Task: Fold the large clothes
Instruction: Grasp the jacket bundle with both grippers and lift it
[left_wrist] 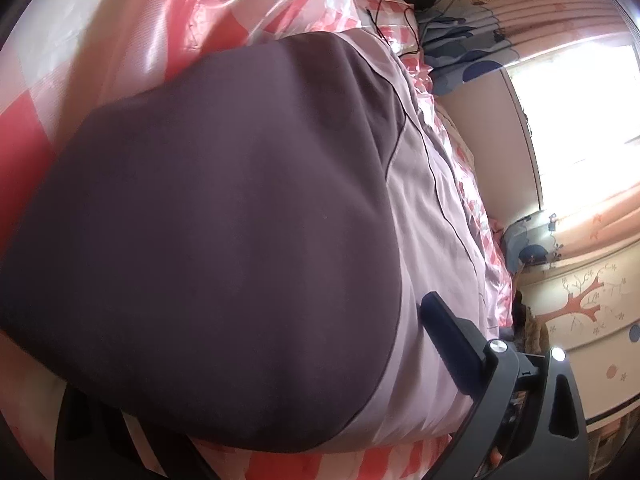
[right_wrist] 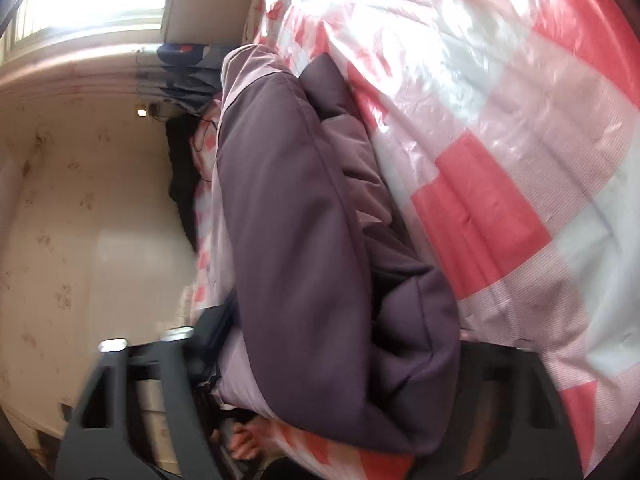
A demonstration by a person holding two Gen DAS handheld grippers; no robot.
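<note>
Folded purple jacket (right_wrist: 320, 240) blocks the bed middle. Checked bedspread (right_wrist: 500, 140) beyond it lies open. Wall (right_wrist: 80, 200) closes the other side.

Purple garment (left_wrist: 208, 240) drapes over the checked bedspread (left_wrist: 132, 20), left tongs (left_wrist: 280, 380) beneath

You are looking at a padded jacket (left_wrist: 208, 240), dark purple with pale lilac panels, lying bunched and partly folded over itself (right_wrist: 320, 240) on the checked bedspread.

I see a pink, red and white checked bedspread (left_wrist: 100, 60) under a glossy sheen, black cables (left_wrist: 394, 12) trailing across it, a bright window (left_wrist: 580, 120), and a wall with a painted tree (left_wrist: 580, 300).
</note>
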